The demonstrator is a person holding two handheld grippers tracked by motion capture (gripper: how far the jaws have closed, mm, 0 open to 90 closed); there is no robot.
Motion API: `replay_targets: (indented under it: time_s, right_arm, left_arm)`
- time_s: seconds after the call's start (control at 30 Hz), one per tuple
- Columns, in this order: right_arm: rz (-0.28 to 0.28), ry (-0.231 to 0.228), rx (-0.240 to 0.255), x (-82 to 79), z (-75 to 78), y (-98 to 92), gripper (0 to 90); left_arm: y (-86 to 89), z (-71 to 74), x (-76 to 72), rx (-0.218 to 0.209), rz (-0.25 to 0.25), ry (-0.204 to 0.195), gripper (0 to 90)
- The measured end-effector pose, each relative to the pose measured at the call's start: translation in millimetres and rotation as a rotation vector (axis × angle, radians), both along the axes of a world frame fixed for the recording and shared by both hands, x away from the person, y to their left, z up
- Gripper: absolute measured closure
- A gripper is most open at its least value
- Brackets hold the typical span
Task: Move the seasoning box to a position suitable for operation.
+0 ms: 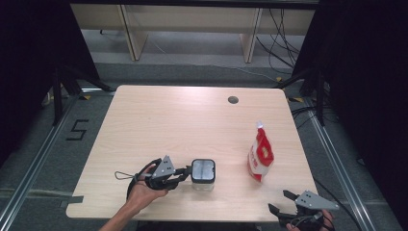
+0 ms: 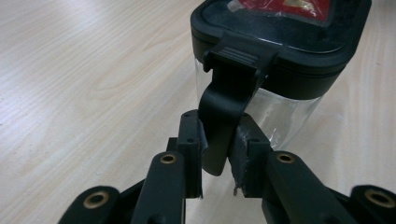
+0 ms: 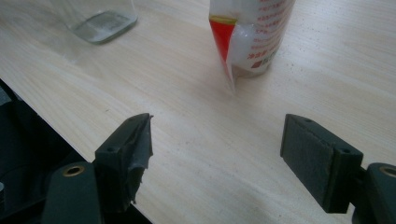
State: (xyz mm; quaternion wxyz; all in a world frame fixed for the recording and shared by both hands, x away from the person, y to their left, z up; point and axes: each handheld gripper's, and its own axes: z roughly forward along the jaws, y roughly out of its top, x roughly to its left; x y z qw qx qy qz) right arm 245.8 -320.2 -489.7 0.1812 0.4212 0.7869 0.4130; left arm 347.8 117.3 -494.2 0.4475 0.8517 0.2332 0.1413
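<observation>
A clear square container (image 1: 203, 172) with a black lid (image 2: 280, 51) stands near the table's front edge. In the left gripper view a black latch (image 2: 224, 107) hangs down from the lid's side, and my left gripper (image 2: 217, 158) is shut on it, pads pressed on both sides. From above, that gripper (image 1: 186, 172) reaches the container from the left. A red and white pouch (image 1: 261, 156) stands upright to the right. My right gripper (image 1: 279, 200) rests at the front right corner, open with nothing between its jaws (image 3: 217, 149), facing the pouch (image 3: 252, 32) and the container's glass base (image 3: 102, 21).
The light wooden table (image 1: 159, 120) has a round cable hole (image 1: 233, 100) at the back right. Black curtains and stands flank both sides. Cables lie on the floor beyond the table. The right gripper sits close to the table's front edge (image 3: 56, 126).
</observation>
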Motion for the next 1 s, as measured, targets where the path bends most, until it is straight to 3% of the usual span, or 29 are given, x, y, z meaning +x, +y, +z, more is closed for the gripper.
replay_targets:
  time_s: [0.13,0.2,0.27,0.3,0.33,0.37,0.43,0.47,0.73,0.77,0.83,0.87,1.0]
  right_arm:
    - [0.002,0.0,0.003,-0.1,-0.1,0.7,26.1]
    - [0.017,-0.022,-0.013,1.6,-0.4,-0.7,26.1]
    - [0.019,-0.016,-0.008,1.4,-0.5,-0.2,26.1]
    - [0.009,-0.004,-0.002,0.3,-0.3,1.0,26.1]
    - [0.022,-0.03,-0.023,2.2,-0.5,-0.4,26.1]
    - [0.023,-0.031,-0.022,2.2,-0.7,-0.1,26.1]
    - [0.012,-0.007,-0.006,0.1,-0.4,1.8,26.1]
    - [0.019,-0.022,-0.012,1.0,-0.3,1.2,26.1]
    - [0.024,-0.017,-0.008,1.4,-0.3,1.3,26.1]
    - [0.008,0.009,0.007,-0.7,0.1,3.2,26.1]
    - [0.008,0.01,0.008,-0.8,0.2,3.4,26.1]
    - [0.011,0.009,0.011,-0.6,0.3,3.6,26.0]
    - [0.002,0.029,0.023,-1.6,0.2,4.1,26.0]
  left_arm:
    - [-1.1,0.4,-7.5,0.003,0.001,0.0,74.2]
    - [-3.8,0.0,-12.7,-0.031,-0.006,0.011,74.3]
    - [-4.8,0.9,-15.6,-0.027,-0.024,0.005,74.3]
    - [-5.6,1.0,-17.4,-0.033,-0.017,0.022,74.4]
    - [-5.9,1.8,-17.8,-0.02,-0.031,0.013,74.4]
    - [-7.2,1.2,-19.8,-0.033,-0.022,0.019,74.3]
    - [-7.2,1.3,-20.7,-0.029,-0.019,0.027,74.1]
    - [-6.4,2.2,-21.1,-0.005,-0.021,0.025,73.9]
    - [-5.5,0.7,-22.0,-0.025,-0.035,0.042,72.9]
    - [-5.5,0.7,-22.0,-0.025,-0.035,0.042,72.3]
    - [-3.6,2.0,-21.2,-0.032,-0.044,0.038,68.6]
    - [-2.3,3.6,-23.9,-0.051,-0.019,0.055,66.1]
    - [4.5,8.4,-25.6,-0.055,-0.013,0.051,58.6]
